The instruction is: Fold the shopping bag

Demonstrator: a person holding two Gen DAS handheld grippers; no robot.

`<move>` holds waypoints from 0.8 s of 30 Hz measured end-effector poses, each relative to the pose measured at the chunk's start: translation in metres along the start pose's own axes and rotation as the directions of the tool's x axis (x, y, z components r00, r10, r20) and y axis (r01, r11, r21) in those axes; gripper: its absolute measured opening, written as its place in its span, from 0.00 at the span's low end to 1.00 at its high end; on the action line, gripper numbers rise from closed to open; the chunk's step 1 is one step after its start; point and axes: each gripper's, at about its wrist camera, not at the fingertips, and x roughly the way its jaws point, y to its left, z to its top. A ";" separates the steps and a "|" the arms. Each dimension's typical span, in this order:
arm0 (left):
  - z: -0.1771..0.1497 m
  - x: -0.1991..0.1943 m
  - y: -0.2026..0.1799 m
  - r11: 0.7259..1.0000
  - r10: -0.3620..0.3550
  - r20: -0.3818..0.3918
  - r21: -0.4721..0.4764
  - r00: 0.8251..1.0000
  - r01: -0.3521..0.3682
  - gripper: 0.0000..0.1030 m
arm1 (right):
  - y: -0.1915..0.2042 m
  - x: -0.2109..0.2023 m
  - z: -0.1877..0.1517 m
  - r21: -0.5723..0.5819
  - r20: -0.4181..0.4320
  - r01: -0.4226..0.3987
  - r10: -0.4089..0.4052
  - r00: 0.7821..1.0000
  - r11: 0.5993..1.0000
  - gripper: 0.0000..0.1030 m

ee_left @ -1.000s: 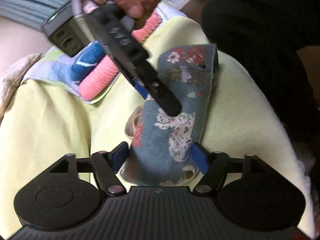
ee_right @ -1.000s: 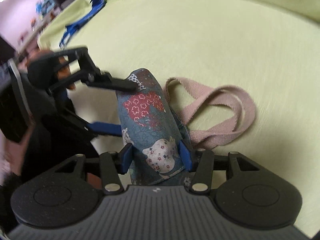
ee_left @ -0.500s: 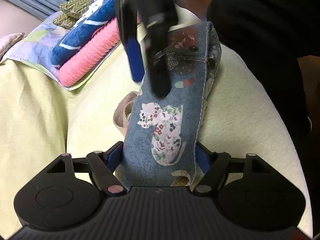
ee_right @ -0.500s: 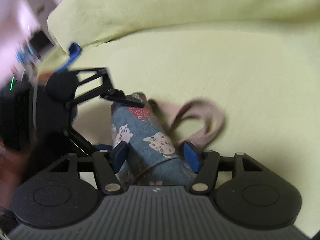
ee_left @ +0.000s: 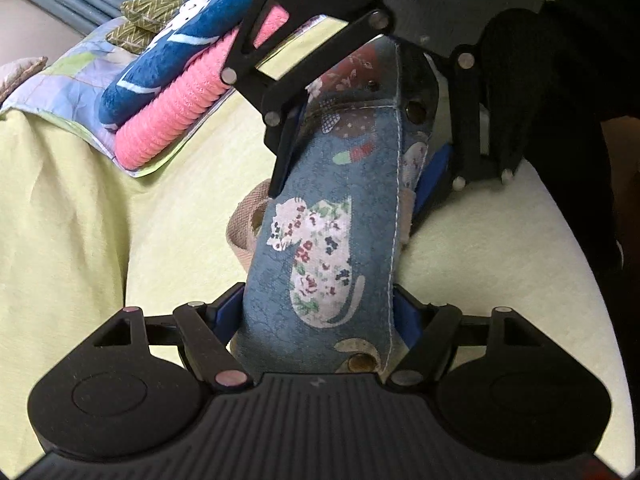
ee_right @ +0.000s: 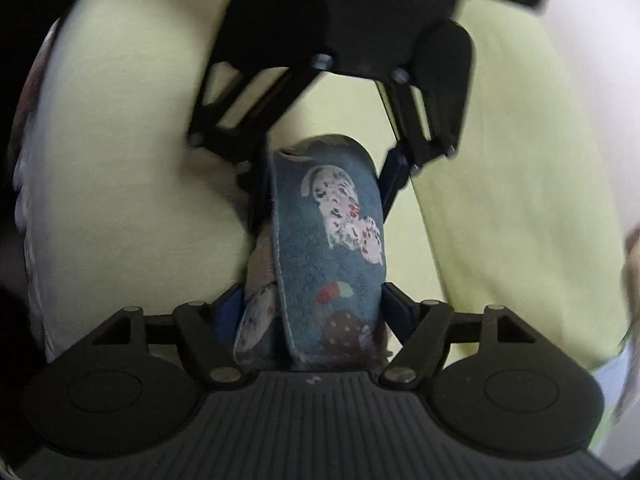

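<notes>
The shopping bag, blue cloth with flowered cats, is folded into a long narrow bundle on the yellow-green cover. Its beige handles poke out at one side. My left gripper is shut on the near end, blue pads pressed against both edges. My right gripper faces it from the far end and straddles the bundle. In the right wrist view the bag lies between the right gripper's fingers, whose jaws are opening and sit beside the cloth. The left gripper holds the far end there.
The yellow-green cover is soft and creased. At the back left, pink and blue folded towels are stacked on a patchwork cloth. A person's dark clothing fills the right side.
The right gripper has swung round and rolled, from lying across the bag to facing the left gripper over the far end. Its jaws have widened. The left gripper has shifted slightly.
</notes>
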 end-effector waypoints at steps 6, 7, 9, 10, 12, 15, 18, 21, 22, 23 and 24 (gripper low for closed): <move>0.008 -0.002 0.003 0.997 -0.076 0.004 -0.019 0.997 0.076 0.71 | -0.039 0.005 0.002 0.324 -0.012 -0.190 0.204 0.979 0.927 0.60; 0.009 -0.006 0.000 0.994 -0.104 0.007 -0.017 0.995 0.104 0.71 | -0.042 0.002 0.003 0.361 -0.007 -0.238 0.258 0.966 0.902 0.60; 0.006 -0.013 -0.009 0.989 -0.144 0.021 -0.015 0.989 0.145 0.71 | -0.047 -0.005 0.004 0.439 0.016 -0.345 0.376 0.926 0.830 0.59; 0.005 -0.014 -0.013 0.991 -0.135 0.029 -0.020 0.990 0.135 0.72 | -0.048 -0.004 0.003 0.459 0.027 -0.371 0.405 0.914 0.807 0.59; 0.002 -0.015 -0.015 0.992 -0.119 0.041 -0.033 0.992 0.120 0.73 | -0.052 0.001 -0.001 0.488 0.048 -0.408 0.443 0.895 0.771 0.60; 0.004 -0.020 -0.016 0.995 -0.088 0.039 -0.035 0.995 0.089 0.73 | -0.061 0.008 -0.003 0.522 0.056 -0.438 0.483 0.874 0.732 0.60; 0.003 -0.033 -0.025 0.998 -0.061 0.025 -0.008 0.998 0.061 0.73 | -0.063 0.011 0.001 0.527 0.049 -0.457 0.511 0.858 0.716 0.60; -0.001 -0.052 -0.027 0.999 -0.035 0.027 -0.035 0.999 0.036 0.72 | -0.062 0.015 0.003 0.553 0.053 -0.464 0.527 0.848 0.692 0.60; -0.002 -0.060 -0.026 0.998 -0.028 0.031 -0.057 0.999 0.030 0.72 | -0.062 0.017 0.003 0.567 0.054 -0.462 0.529 0.847 0.682 0.60; -0.004 -0.067 -0.025 0.996 -0.017 0.038 -0.088 0.999 0.020 0.72 | -0.063 0.018 0.003 0.585 0.059 -0.460 0.530 0.846 0.668 0.60; -0.007 -0.076 -0.022 0.991 0.000 0.048 -0.132 0.999 0.006 0.72 | -0.063 0.019 0.002 0.603 0.065 -0.458 0.532 0.844 0.653 0.60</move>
